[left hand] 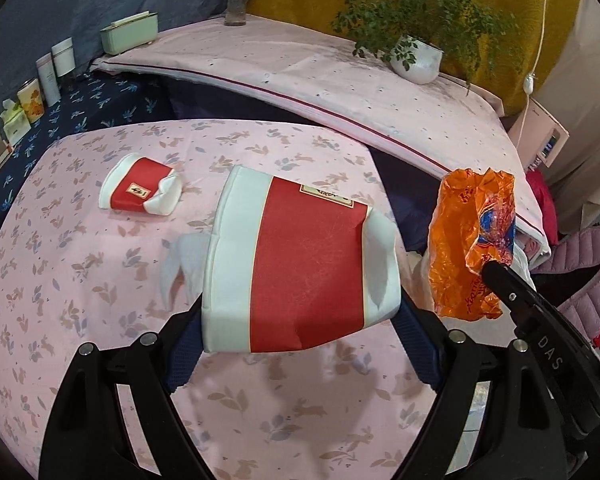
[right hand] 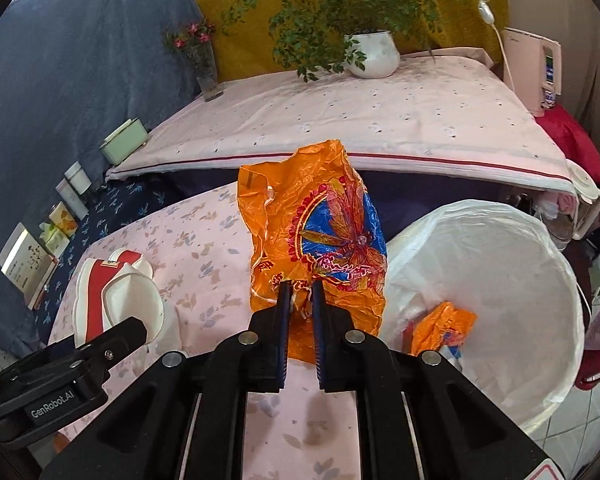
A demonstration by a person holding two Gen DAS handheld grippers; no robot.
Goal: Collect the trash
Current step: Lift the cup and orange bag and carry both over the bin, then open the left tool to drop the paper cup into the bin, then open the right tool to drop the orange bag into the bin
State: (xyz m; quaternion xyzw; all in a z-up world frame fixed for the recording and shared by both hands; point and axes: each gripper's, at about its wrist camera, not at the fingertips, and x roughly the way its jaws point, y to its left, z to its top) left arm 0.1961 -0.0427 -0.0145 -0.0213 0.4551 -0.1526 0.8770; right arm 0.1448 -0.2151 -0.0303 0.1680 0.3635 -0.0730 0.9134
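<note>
Looking into the bin [right hand: 500,264] first: it's lined w/ a white bag, sits just off the right edge of our counter [right hand: 204,256], and holds a crumpled orange wrapper [right hand: 440,328] plus a few bits we can't make out.

Our right tongs [right hand: 300,292] are nearly closed, pinching the lower edge of an orange plastic bag [right hand: 312,232] w/ a dragonfly print; the bag stands up above the counter's right edge, beside the bin rim, not over the opening. From the left cam the same bag [left hand: 468,240] hangs off the counter's right side.

Our left tongs [left hand: 300,320] are spread wide and clamp a crushed red-and-white paper cup [left hand: 300,264] by its sides, lifted above the counter. A second squashed cup [left hand: 142,190] lies on the pink cloth further left, well apart. A white tissue [left hand: 184,264] lies on the cloth, partly hidden behind the held cup.

Behind the counter there's a dark gap, then a raised pink-covered surface [right hand: 340,120] w/ a potted plant [right hand: 372,54] and flower vase [right hand: 206,68].
</note>
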